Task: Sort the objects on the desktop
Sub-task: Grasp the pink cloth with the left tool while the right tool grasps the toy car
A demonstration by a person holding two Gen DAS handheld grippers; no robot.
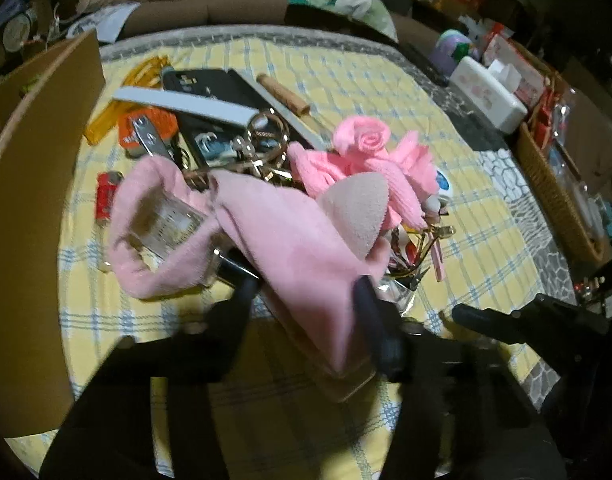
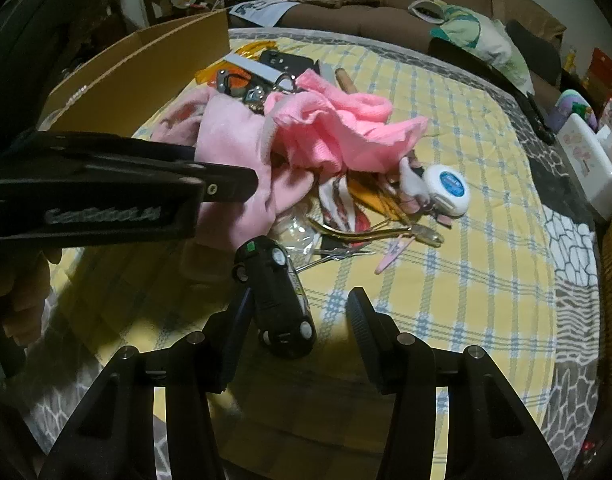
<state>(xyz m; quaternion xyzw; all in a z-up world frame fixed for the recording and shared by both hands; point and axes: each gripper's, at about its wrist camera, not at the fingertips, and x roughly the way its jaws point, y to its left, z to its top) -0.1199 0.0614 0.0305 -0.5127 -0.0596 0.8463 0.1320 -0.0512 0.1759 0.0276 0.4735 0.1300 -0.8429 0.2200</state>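
Note:
A pile of small objects lies on the yellow plaid table cover (image 1: 386,92). A pale pink soft cloth (image 1: 281,240) drapes between the fingers of my left gripper (image 1: 306,292), which looks closed on it; the cloth also shows in the right wrist view (image 2: 229,136) with my left gripper (image 2: 225,188) on it. A bright pink knit cloth (image 1: 370,156) and a beige sponge (image 1: 358,208) lie behind. My right gripper (image 2: 297,308) is open around a black toy car (image 2: 273,292). The left finger touches the car; the right finger stands apart.
A cardboard box (image 1: 37,208) stands at the left. Nearby lie a dark phone (image 1: 209,88), keys (image 1: 261,148), a white floss case (image 2: 446,188), gold nippers (image 2: 386,232), a red lighter (image 1: 105,196). A white tissue box (image 1: 490,96) and wicker basket (image 1: 554,196) stand at right.

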